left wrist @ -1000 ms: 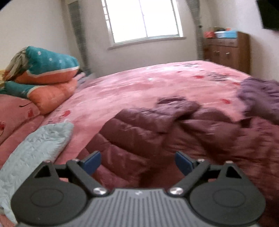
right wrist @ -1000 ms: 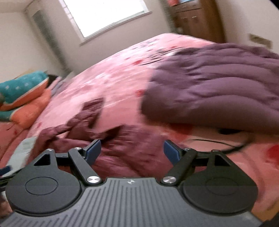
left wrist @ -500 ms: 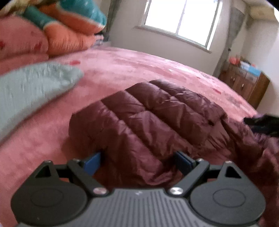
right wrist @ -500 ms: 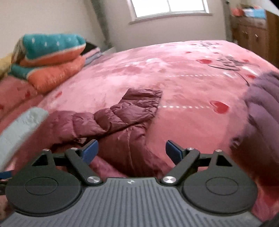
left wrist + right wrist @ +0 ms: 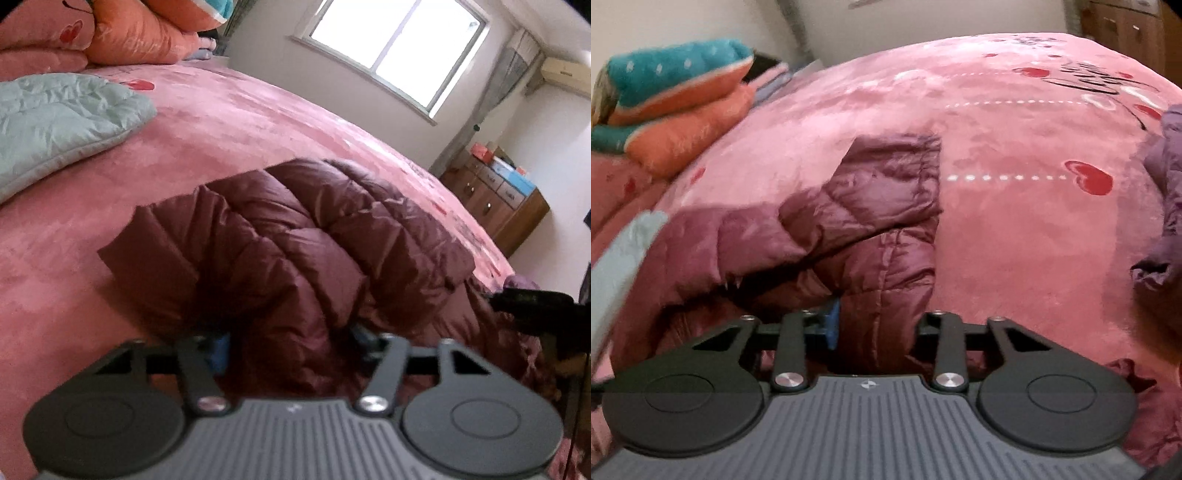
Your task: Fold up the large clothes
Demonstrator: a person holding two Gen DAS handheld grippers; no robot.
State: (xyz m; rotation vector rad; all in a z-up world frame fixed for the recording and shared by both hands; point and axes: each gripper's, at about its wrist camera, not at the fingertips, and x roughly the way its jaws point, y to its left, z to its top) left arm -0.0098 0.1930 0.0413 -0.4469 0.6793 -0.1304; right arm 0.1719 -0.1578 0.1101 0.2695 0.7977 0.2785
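A maroon quilted puffer jacket (image 5: pixel 295 240) lies crumpled on the pink bed (image 5: pixel 221 122). My left gripper (image 5: pixel 291 341) sits low at the jacket's near edge, its jaws closed in on a thick fold of the fabric. The jacket also shows in the right wrist view (image 5: pixel 879 206), one sleeve lying away across the bed. My right gripper (image 5: pixel 875 328) has its jaws narrowed on another fold of the jacket's near edge. The right gripper's body shows at the right edge of the left wrist view.
A pale green quilted garment (image 5: pixel 55 118) lies left of the jacket. Orange and teal folded bedding (image 5: pixel 676 103) is stacked at the head of the bed. A purple puffer jacket (image 5: pixel 1167 206) lies at the right. A wooden dresser (image 5: pixel 498 199) stands by the far wall.
Both grippers dropped down to the maroon jacket's near edge. Their jaws went from wide open to closed on folds of the jacket.
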